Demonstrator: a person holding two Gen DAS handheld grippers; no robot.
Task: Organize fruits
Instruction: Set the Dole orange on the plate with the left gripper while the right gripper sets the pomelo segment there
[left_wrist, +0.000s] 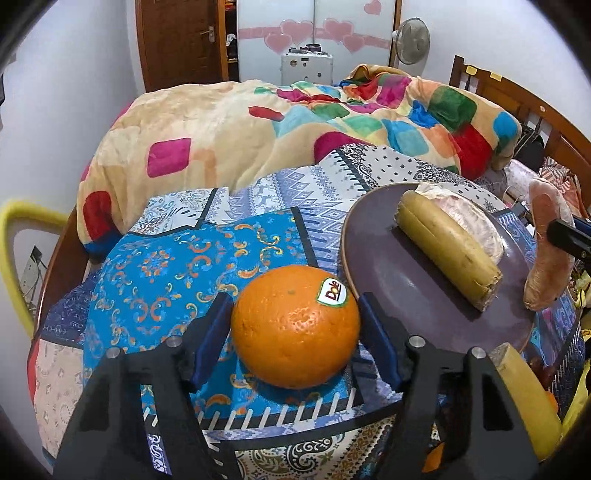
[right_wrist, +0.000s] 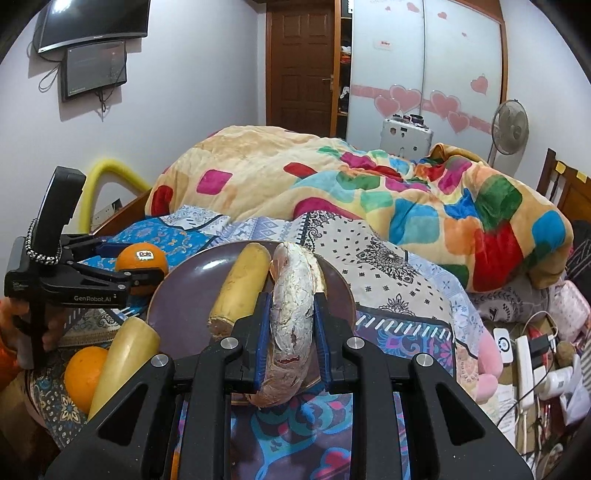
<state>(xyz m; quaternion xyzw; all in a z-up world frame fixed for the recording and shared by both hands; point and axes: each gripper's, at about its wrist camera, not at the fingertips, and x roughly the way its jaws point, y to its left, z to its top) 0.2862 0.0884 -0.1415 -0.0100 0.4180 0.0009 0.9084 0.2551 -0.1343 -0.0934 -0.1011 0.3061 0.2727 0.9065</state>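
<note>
The orange sits on the patterned bedspread, just left of the dark plate. The left gripper brackets it at its widest girth; whether the blue pads press the peel or only stand beside it cannot be told from these views, so I count the jaws as parted around it. Firm, round and fairly heavy, with a waxy peel, it is likely to roll or slip unless taken squarely across the middle, as here.

The right gripper is closed narrow on a pomelo wedge, held over the near rim of the plate. With its soft flesh and thin papery skin, it should bruise under hard pressure; the flat sides are the sensible hold.

On the plate lie a cut banana piece and, behind it, another pomelo wedge.

The right wrist view alone shows a second orange and a pale banana piece near left of the plate, and the hand on the left gripper's handle. The left wrist view alone shows the fit of the pads around the orange.
</note>
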